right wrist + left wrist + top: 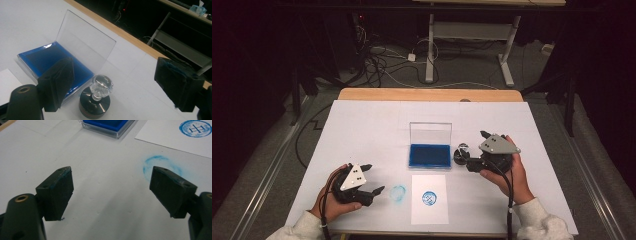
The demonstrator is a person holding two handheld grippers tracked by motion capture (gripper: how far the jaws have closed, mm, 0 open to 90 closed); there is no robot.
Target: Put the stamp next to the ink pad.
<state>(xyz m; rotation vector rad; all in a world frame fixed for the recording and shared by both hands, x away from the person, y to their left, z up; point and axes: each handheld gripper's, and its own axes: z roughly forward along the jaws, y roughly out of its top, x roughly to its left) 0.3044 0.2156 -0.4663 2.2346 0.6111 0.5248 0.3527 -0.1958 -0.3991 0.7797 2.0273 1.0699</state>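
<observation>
- Dark floor with loose cables lies beyond the table [362, 130], whose top is covered in white; I am working both grippers over it.
- On the near side lies a sheet of paper [430, 210] that already carries 1 round blue print [428, 198], so I judge the stamping itself done.
- Just left of the sheet sits a blue smear [397, 194] on the white cover, a stray mark beside the paper.
- My left gripper [373, 179] hangs low near that smear with its jaws wide apart and nothing between them; traces of blue ink show on the pads.
- The stamp [96, 101], a black round base with a clear knob on top, stands upright on the table just beside the right edge of the ink pad [47, 61].
- The ink pad's clear lid [82, 42] stands raised at the back.
- My right gripper [477, 150] sits close to the stamp, jaws spread wide and holding nothing, with the knob between them as seen from its own camera but untouched.
- What I judge is left: shutting the lid, or taking up the stamp for a 2nd print.
</observation>
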